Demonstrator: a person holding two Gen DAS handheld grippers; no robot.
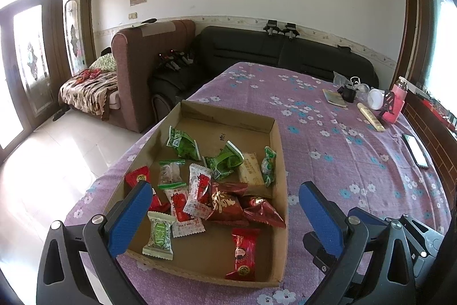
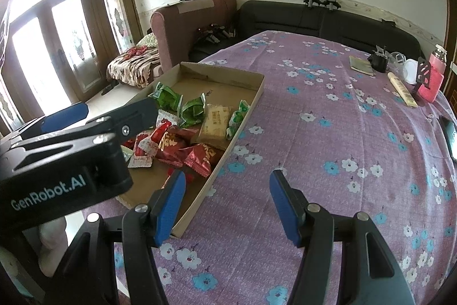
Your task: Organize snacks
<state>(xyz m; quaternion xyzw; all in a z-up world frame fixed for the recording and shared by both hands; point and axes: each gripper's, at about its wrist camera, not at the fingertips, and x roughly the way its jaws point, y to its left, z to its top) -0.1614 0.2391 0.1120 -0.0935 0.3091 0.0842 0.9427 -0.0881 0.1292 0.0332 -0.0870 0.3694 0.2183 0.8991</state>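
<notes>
Jaws apart and empty on both the left gripper (image 1: 225,209) and right gripper (image 2: 227,203), snacks (image 1: 211,190) piled in the cardboard tray (image 1: 278,162) at the bench's left edge; risk: overlapping slippery wrappers, double-grab or nudging tray off.

Cardboard tray (image 1: 278,150): matt brown, creased. Snack wrappers (image 1: 225,202): glossy crinkled plastic film, red foil-like at near right. Tablecloth (image 1: 328,139): woven cloth, matt, slightly rough. Gripper pads (image 2: 171,205): blue textured rubbery plastic. Far sofa (image 1: 285,50): black, leather-like sheen.
</notes>
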